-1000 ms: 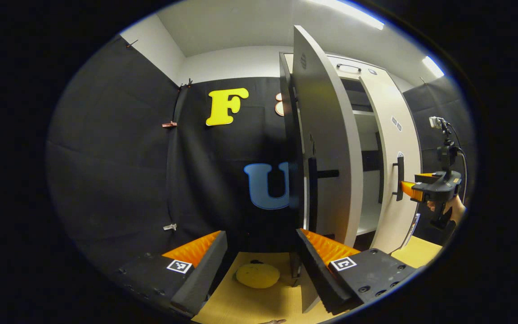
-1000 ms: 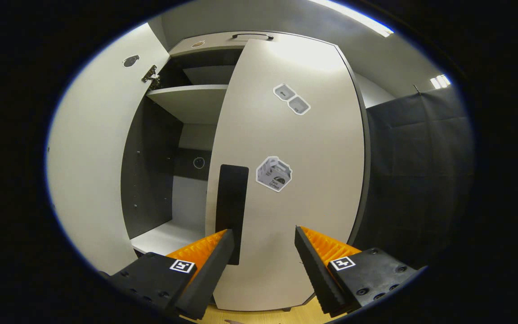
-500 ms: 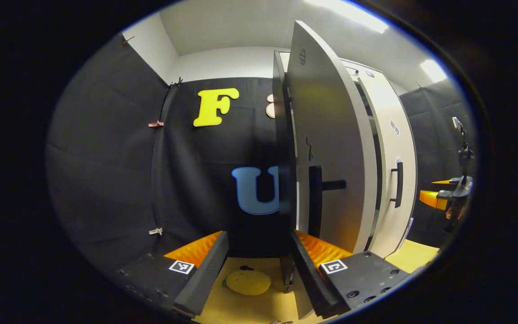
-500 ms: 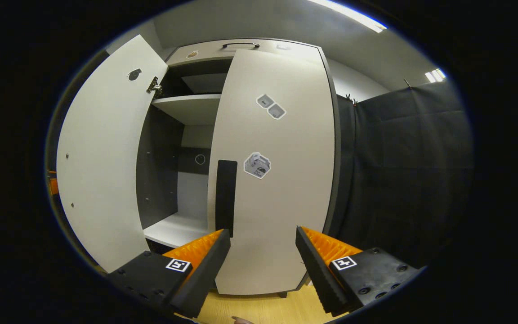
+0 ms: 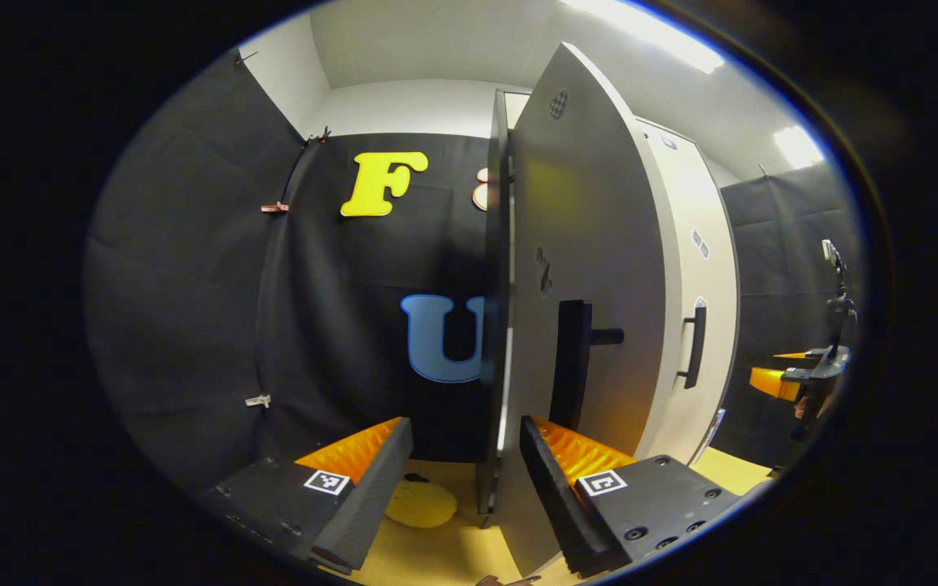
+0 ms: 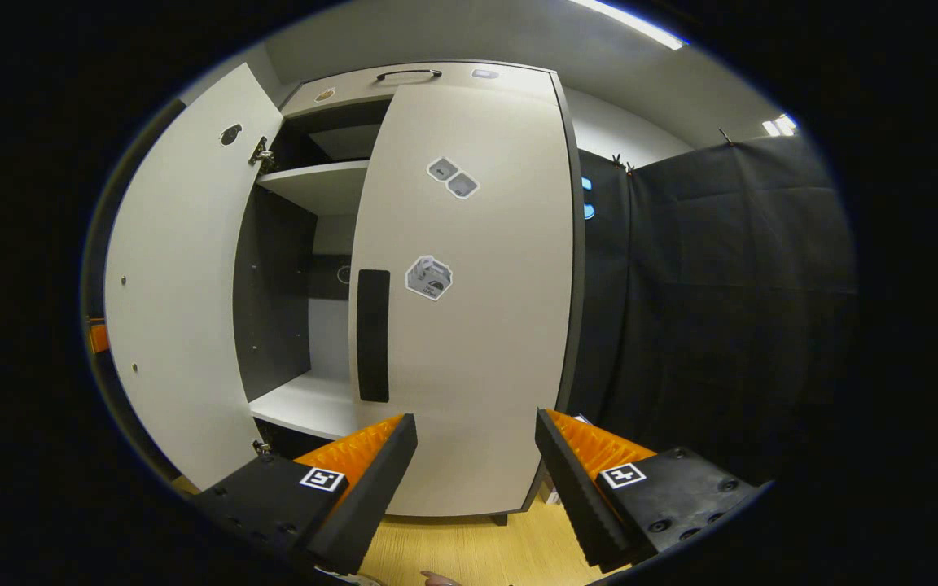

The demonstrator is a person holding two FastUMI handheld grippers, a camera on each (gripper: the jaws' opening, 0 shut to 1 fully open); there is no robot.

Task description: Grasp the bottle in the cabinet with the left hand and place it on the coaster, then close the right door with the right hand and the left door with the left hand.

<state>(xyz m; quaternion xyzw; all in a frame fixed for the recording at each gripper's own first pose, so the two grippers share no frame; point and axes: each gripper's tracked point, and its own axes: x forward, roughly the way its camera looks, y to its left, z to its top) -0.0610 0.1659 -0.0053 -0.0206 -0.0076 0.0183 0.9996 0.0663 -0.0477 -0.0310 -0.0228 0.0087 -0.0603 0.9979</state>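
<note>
Left gripper (image 5: 465,480): fingers spread apart, nothing between them except the leading edge of the left door (image 5: 583,268), which sits in the gap, closer to the right finger; contact cannot be told. The door stands edge-on ahead of the gripper, swung well out from the cabinet (image 5: 685,244), its dark handle (image 5: 573,362) just above the right finger. Open room lies left of the door edge, down to the black cloth wall (image 5: 208,285). On the wooden table (image 5: 436,553), a yellow coaster (image 5: 420,503) lies flat past the left finger, near the door's bottom corner; its far part is hidden, and no bottle can be made out on it.

Right gripper (image 6: 475,476): fingers spread apart, holding nothing, low and level, pointing at the bottom of the right door (image 6: 469,301), with a clear gap to the door face. That door lies flush with the cabinet front, its dark vertical handle (image 6: 373,335) above the left finger. In the right gripper view the left door hangs open at far left; between the doors the cabinet's interior shows a lower shelf (image 6: 306,403) and an upper shelf (image 6: 318,183), both bare where visible. Free space right of the cabinet, cloth wall beyond.

In the left gripper view the right gripper appears at far right, well off the cabinet, held level.

Stickers (image 6: 430,277) on the right door: print too small to read.
</note>
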